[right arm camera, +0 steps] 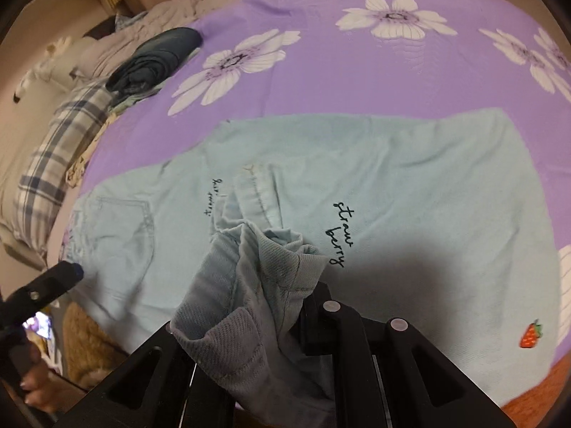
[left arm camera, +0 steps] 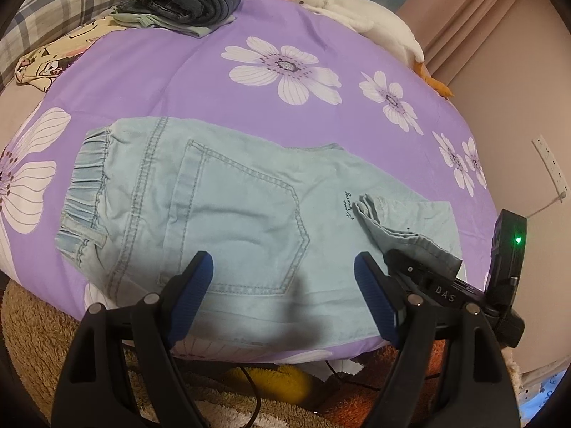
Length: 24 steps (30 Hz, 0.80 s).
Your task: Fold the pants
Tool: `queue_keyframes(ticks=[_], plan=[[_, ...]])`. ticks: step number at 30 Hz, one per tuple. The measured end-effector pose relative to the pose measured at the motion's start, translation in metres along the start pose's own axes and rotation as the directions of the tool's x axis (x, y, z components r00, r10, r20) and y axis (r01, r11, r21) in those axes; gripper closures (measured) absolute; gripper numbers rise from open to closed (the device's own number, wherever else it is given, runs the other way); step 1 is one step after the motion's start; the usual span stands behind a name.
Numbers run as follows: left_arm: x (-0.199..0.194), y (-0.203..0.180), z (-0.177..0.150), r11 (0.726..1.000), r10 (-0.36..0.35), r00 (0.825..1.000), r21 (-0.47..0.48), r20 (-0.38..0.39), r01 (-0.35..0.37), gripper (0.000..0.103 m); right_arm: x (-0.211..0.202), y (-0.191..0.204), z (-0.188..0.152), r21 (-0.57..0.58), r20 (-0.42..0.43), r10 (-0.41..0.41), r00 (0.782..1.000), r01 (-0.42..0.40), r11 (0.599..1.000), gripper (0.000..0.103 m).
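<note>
Light blue denim pants (left arm camera: 232,207) lie flat on the purple flowered bedspread (left arm camera: 160,82), elastic waistband to the left, back pocket up. My left gripper (left arm camera: 283,271) is open and empty, hovering over the pocket near the bed's front edge. My right gripper (right arm camera: 271,285) is shut on the pants' leg hem (right arm camera: 264,267), bunched cloth draped over its fingers, held over the pants (right arm camera: 410,185). It also shows in the left wrist view (left arm camera: 410,260), holding the hem (left arm camera: 392,228). The left gripper's fingertip (right arm camera: 67,271) shows at the left of the right wrist view.
A stack of dark folded clothes (left arm camera: 189,0) sits at the bed's far left, beside a plaid pillow (left arm camera: 60,3). A white plush goose (left arm camera: 357,10) lies along the far right edge. A brown fluffy rug (left arm camera: 43,339) lies below the bed.
</note>
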<state>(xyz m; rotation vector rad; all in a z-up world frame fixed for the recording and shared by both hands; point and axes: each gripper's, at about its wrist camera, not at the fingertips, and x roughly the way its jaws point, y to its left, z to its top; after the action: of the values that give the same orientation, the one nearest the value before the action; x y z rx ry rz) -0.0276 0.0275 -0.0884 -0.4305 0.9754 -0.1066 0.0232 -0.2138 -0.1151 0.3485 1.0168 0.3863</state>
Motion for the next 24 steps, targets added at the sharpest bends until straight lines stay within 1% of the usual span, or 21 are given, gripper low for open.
queue_keyframes(ticks=[3, 6, 9, 12, 13, 15, 17, 18, 19, 21, 23, 24], plan=[[0.002, -0.001, 0.0, 1.0, 0.0, 1.0, 0.004, -0.005, 0.0, 0.021, -0.005, -0.003, 0.0, 0.013, 0.005, 0.015, 1.0, -0.015, 1.0, 0.092], [0.002, -0.002, 0.0, 1.0, 0.003, 1.0, 0.008, -0.006, -0.003, 0.021, -0.013, -0.006, 0.003, 0.048, 0.019, 0.048, 0.999, -0.049, 0.998, 0.092], [0.004, -0.002, 0.0, 1.0, 0.008, 1.0, 0.005, -0.011, -0.008, 0.021, -0.031, -0.001, 0.007, 0.033, 0.092, 0.059, 0.994, -0.062, 0.998, 0.092], [0.006, -0.002, 0.001, 1.0, 0.012, 1.0, 0.004, -0.014, -0.012, 0.021, -0.054, 0.007, 0.015, 0.005, 0.202, 0.041, 0.979, -0.043, 0.999, 0.092], [0.006, -0.002, 0.001, 1.0, 0.012, 1.0, 0.004, -0.016, -0.012, 0.021, -0.054, 0.011, 0.017, -0.011, 0.213, 0.029, 0.977, -0.027, 1.0, 0.092], [0.007, -0.003, 0.001, 1.0, 0.013, 1.0, 0.006, -0.021, -0.012, 0.021, -0.042, 0.016, 0.019, -0.022, 0.189, 0.006, 0.982, -0.002, 1.0, 0.092], [0.008, -0.003, 0.001, 1.0, 0.017, 1.0, 0.006, -0.023, -0.017, 0.021, -0.018, 0.019, 0.013, -0.043, 0.106, -0.011, 0.994, 0.016, 0.999, 0.092], [0.009, -0.002, 0.001, 1.0, 0.019, 1.0, 0.005, -0.025, -0.019, 0.021, -0.006, 0.02, 0.01, -0.054, 0.065, -0.025, 0.998, 0.028, 0.998, 0.092], [0.009, -0.002, 0.001, 1.0, 0.02, 0.999, 0.004, -0.027, -0.02, 0.021, 0.007, 0.022, 0.004, -0.07, 0.03, -0.056, 0.998, 0.058, 0.996, 0.092], [0.011, -0.001, 0.002, 1.0, 0.022, 0.999, 0.003, -0.031, -0.022, 0.021, 0.01, 0.026, -0.003, -0.102, 0.063, -0.089, 0.994, 0.095, 0.99, 0.092], [0.011, -0.002, 0.002, 1.0, 0.025, 0.999, 0.003, -0.033, -0.024, 0.021, 0.008, 0.033, -0.004, -0.139, 0.071, -0.107, 0.992, 0.116, 0.983, 0.088], [0.012, -0.002, 0.002, 1.0, 0.023, 0.999, 0.005, -0.033, -0.023, 0.021, 0.008, 0.034, -0.003, -0.145, 0.057, -0.087, 0.995, 0.094, 0.985, 0.077]])
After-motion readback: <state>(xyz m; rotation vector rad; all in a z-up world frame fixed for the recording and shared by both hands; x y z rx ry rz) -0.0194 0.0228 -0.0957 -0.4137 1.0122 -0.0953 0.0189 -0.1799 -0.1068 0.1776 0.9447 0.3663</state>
